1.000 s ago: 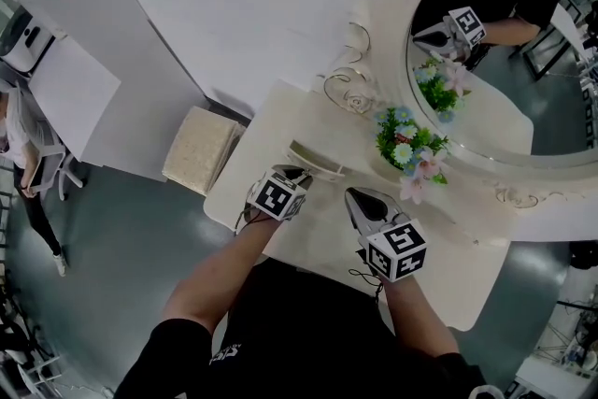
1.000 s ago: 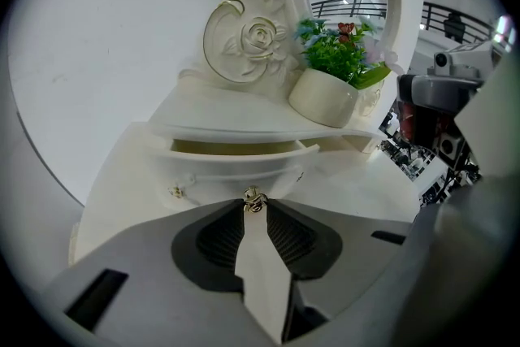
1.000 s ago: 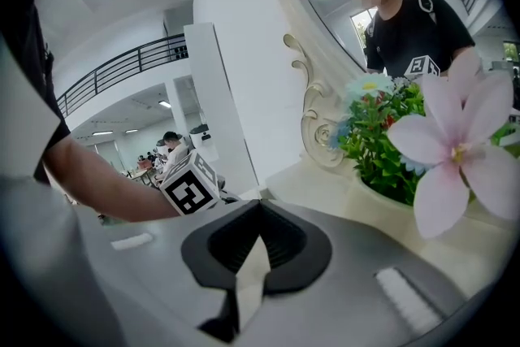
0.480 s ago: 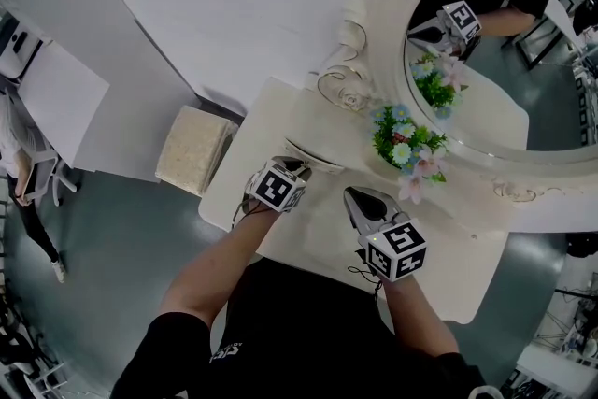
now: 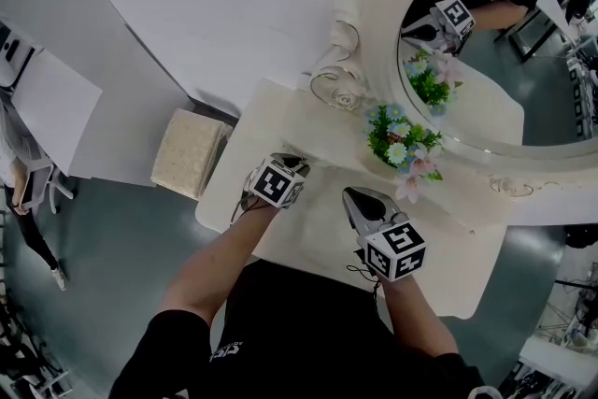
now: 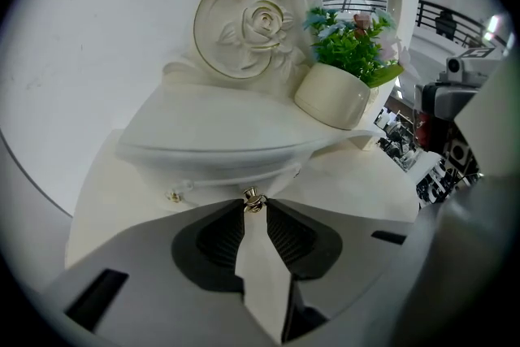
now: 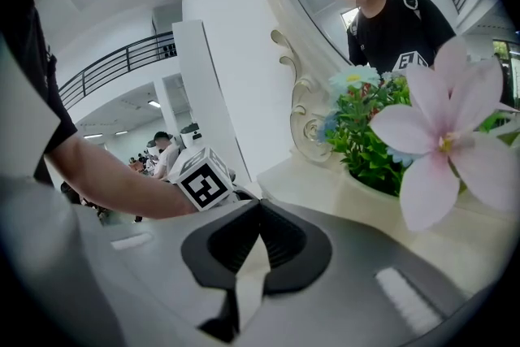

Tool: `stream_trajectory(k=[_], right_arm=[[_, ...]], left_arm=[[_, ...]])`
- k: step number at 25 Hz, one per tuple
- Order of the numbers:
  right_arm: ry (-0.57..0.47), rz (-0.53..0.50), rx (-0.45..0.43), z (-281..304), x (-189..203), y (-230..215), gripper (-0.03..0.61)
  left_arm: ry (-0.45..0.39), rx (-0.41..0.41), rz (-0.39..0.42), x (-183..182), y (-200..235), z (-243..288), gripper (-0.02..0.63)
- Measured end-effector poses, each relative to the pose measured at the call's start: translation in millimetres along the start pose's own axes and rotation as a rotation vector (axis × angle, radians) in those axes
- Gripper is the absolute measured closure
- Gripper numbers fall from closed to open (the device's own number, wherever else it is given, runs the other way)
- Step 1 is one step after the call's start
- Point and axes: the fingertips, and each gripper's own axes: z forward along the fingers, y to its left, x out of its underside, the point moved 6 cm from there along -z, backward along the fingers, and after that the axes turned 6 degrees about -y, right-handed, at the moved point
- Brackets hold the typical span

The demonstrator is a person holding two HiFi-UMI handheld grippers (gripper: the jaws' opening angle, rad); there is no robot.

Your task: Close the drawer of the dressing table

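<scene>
The cream dressing table [image 5: 308,238] has a small drawer [image 6: 213,168] under its raised shelf, and the curved drawer front sits almost flush beneath the shelf edge. My left gripper [image 6: 253,204] is shut on the drawer's small gold knob [image 6: 253,198], with the jaw tips pinching it from both sides. In the head view the left gripper [image 5: 290,163] rests against the shelf front. My right gripper [image 5: 359,199] hovers over the tabletop to the right, shut with nothing in it. Its tips [image 7: 260,204] meet in the right gripper view.
A potted bunch of artificial flowers [image 5: 399,145] stands on the shelf in front of the big oval mirror [image 5: 476,42]. A carved scroll ornament [image 6: 244,24] rises behind the drawer. A beige stool [image 5: 190,152] sits left of the table. A person [image 5: 19,192] stands at the far left.
The drawer stuck out from the shelf before; it has slid in as my left gripper moved toward the mirror. The right gripper has stayed put.
</scene>
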Motion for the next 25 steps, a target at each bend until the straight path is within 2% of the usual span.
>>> stream_trajectory(k=[11,16,22,25], right_arm=[[-0.009,0.004,0.019,-12,0,-3,0.568],[-0.016,0.005,0.029,-26,4,-6,0.568],[-0.039,0.006,0.023,-42,6,-10,0.568],[-0.051,0.0,0.006,-52,8,-10,0.568]], left_arm=[[-0.001,-0.009,-0.005,-11,5,9,0.523],[0.001,-0.024,0.017,-16,4,7,0.523],[-0.02,-0.101,0.015,-9,-2,10,0.518],[-0.035,-0.127,0.002,-4,-9,2,0.486]])
